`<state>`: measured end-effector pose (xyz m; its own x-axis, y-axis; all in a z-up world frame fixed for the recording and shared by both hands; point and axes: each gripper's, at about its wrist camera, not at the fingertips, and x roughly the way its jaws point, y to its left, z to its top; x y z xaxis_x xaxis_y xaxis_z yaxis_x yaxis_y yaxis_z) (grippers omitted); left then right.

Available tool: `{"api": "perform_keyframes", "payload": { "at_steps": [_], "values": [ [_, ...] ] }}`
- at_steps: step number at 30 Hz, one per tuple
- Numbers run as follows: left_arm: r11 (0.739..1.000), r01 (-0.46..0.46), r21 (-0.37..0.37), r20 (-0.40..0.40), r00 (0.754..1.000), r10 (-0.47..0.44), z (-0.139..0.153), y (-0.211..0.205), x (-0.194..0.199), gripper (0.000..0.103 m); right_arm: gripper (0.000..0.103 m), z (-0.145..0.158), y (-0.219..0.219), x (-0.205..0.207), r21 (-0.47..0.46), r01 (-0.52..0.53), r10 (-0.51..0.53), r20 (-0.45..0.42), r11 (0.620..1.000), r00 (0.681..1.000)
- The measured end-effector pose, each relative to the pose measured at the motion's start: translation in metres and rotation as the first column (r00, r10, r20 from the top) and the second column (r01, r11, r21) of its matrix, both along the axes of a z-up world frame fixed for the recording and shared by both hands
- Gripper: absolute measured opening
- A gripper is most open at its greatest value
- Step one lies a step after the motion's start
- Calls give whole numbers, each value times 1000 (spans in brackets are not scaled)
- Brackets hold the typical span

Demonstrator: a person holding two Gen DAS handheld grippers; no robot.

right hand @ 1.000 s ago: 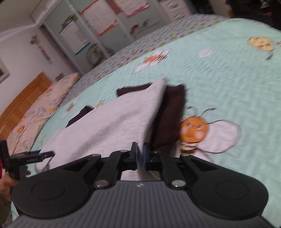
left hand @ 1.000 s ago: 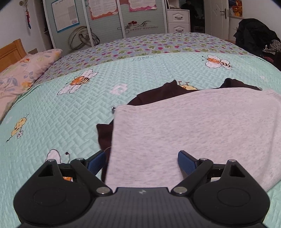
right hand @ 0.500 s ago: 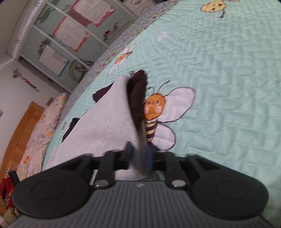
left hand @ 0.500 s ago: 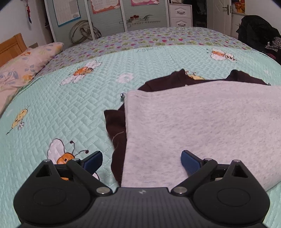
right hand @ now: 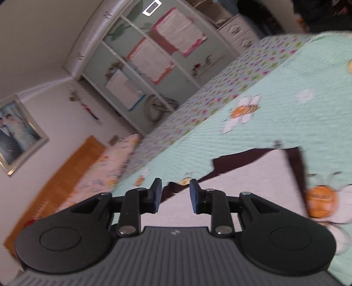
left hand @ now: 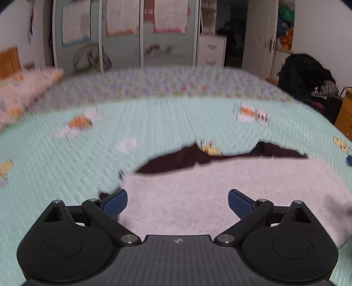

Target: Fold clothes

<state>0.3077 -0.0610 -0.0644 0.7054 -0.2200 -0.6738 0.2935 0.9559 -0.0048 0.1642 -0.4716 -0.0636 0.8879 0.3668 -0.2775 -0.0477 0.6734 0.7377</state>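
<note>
Fleecy grey garment [left hand: 220, 193] lies flat over quilted bedspread [left hand: 66, 158].

Garment [left hand: 220, 193] on bedspread [left hand: 66, 165]

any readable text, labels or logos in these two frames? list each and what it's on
None can be read in either view.
Script lettering on the wardrobe door: blurred, illegible.
Paper sheets taped to the wardrobe: lines of print, too small and blurred.
Small emblem on the left gripper body: a mark, no letters.
Same emblem on the right gripper body: a mark, no letters.
</note>
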Motion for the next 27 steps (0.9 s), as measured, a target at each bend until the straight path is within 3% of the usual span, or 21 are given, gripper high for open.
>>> {"api": "perform_keyframes", "payload": {
  "at_steps": [2, 3, 4, 7, 10, 11, 14, 17, 20, 22, 23, 24, 25, 26, 27],
  "values": [
    [998, -15, 64, -84, 996, 20, -31, -3, 14, 97, 32, -35, -11, 15, -11, 39, -40, -131, 999, 991],
    [997, -10, 76, -73, 997, 15, -38, -2, 10, 99, 17, -57, -19, 18, -42, 86, -93, -221, 995, 971],
    [996, -4, 88, -62, 998, 10, -45, -1, 6, 99, 0, -71, -28, 14, -38, 123, -129, -252, 992, 959],
    [994, 9, 106, -51, 999, -4, -48, -2, -2, 99, 0, -87, -52, -12, 46, 209, -194, -228, 977, 954],
    [996, 4, 85, -49, 999, 0, -38, -2, -6, 98, 0, -76, -54, -19, 16, 226, -216, -234, 974, 948],
    [997, 0, 73, -48, 999, 4, -34, -1, -8, 98, 5, -69, -50, -19, 1, 229, -223, -231, 973, 947],
    [1000, -9, -11, -29, 1000, 9, -20, 6, -15, 98, 9, -43, -25, -7, -16, 166, -167, -168, 986, 972],
    [998, 2, -69, -17, 1000, -3, -12, 4, -17, 98, 12, -26, 11, 20, 11, 20, -19, -126, 1000, 992],
    [997, -12, -74, 6, 1000, 12, -12, 1, -8, 98, 13, -16, 55, 57, 32, -121, 124, -95, 992, 988],
    [994, -29, -105, 4, 1000, 30, -14, 5, 5, 99, 13, -17, 76, 82, 97, -196, 205, -86, 976, 975],
    [992, -37, -119, -2, 999, 37, -17, 7, 13, 103, 13, -23, 85, 94, 144, -235, 249, -94, 961, 964],
    [995, -47, -84, -54, 998, 42, -29, 7, 24, 102, 15, -33, 93, 106, 123, -245, 262, -145, 962, 954],
    [997, -55, -49, -106, 993, 49, -40, 7, 35, 101, 14, -43, 99, 117, 36, -237, 239, -231, 971, 943],
    [998, -60, -14, -154, 986, 57, -51, 7, 46, 100, 2, -54, 106, 128, -51, -234, 207, -313, 971, 927],
    [999, -44, -5, -129, 991, 43, -55, 5, 43, 102, 0, -63, 105, 133, -71, -225, 189, -331, 972, 924]
  ]
}}
